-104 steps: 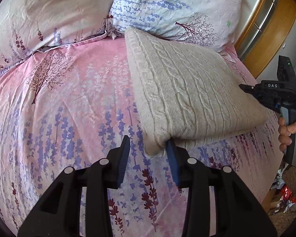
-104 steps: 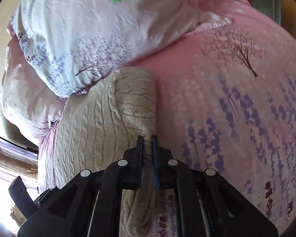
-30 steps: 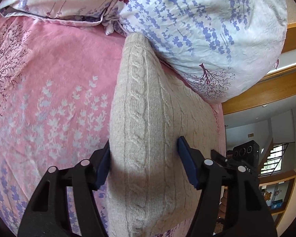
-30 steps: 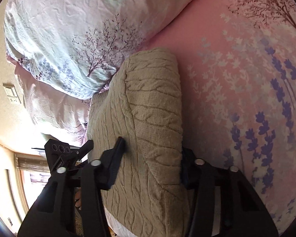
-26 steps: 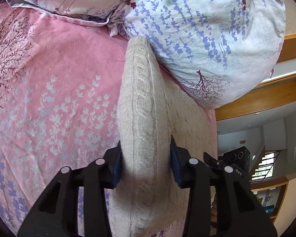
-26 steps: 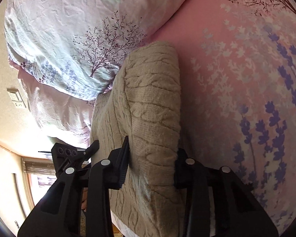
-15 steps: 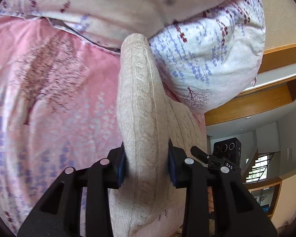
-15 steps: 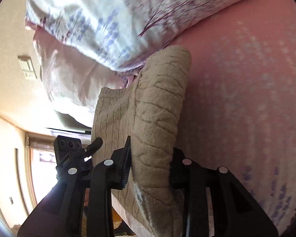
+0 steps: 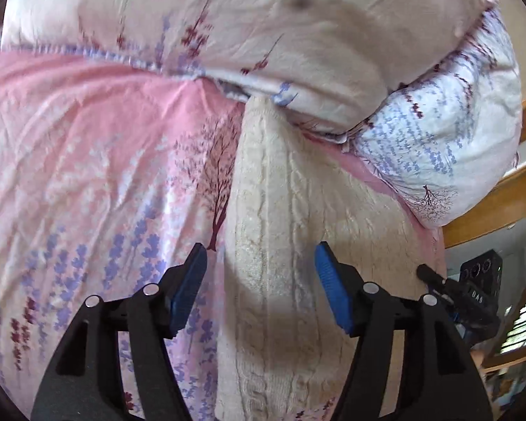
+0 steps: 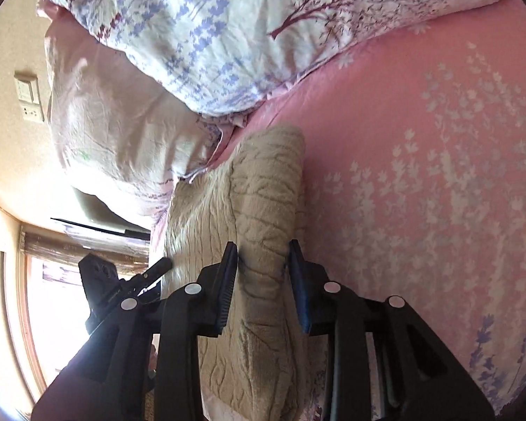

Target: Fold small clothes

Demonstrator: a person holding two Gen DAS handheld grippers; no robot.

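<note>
Left gripper (image 9: pixel 261 284) spread wide, blue pads (image 9: pixel 187 286) clear of folded cream cable-knit sweater (image 9: pixel 284 245) between them; right gripper (image 10: pixel 263 273) part-open, pads touching fold edge, grip uncertain. Sweater on pink floral bedsheet (image 9: pixel 87 147), far end against floral pillows (image 9: pixel 438 147). Fold looks done; release, withdrawal left

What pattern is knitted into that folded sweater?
Cable-knit ribs on the beige sweater, clearest in the left wrist view.

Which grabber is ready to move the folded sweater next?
Probably right: the right gripper pinches the sweater by its folded edge, while the left gripper is open, its pads apart from the knit.
</note>
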